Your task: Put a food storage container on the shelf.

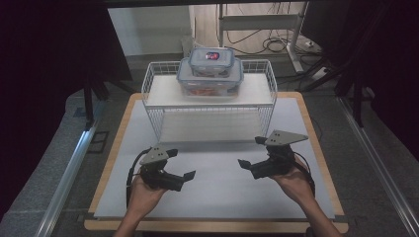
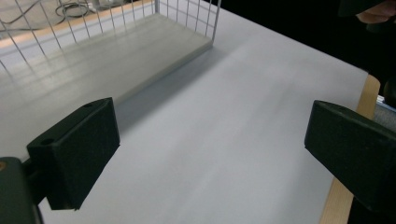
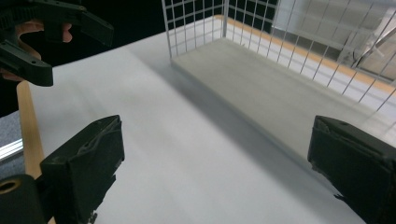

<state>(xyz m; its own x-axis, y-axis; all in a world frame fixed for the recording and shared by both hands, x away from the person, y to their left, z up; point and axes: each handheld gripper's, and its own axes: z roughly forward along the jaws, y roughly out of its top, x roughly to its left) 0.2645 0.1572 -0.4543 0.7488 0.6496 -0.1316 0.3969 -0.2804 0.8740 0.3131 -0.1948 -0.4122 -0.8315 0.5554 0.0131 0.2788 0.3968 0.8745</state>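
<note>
Both claws hang wide open and empty over the white mat (image 1: 217, 173), left gripper (image 1: 181, 164) and right gripper (image 1: 250, 152) facing in, so the clean play looks like rising level to the stacked containers (image 1: 210, 74) atop the wire rack (image 1: 153, 81), taking the small top box (image 1: 212, 60) squarely by its sides.

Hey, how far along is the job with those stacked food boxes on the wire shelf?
Nothing looks moved yet: the small box sits atop the large box on the wire shelf. In hand: nothing; the left gripper and right gripper are open and empty above the white mat. Reaching and grasping probably remain.
</note>
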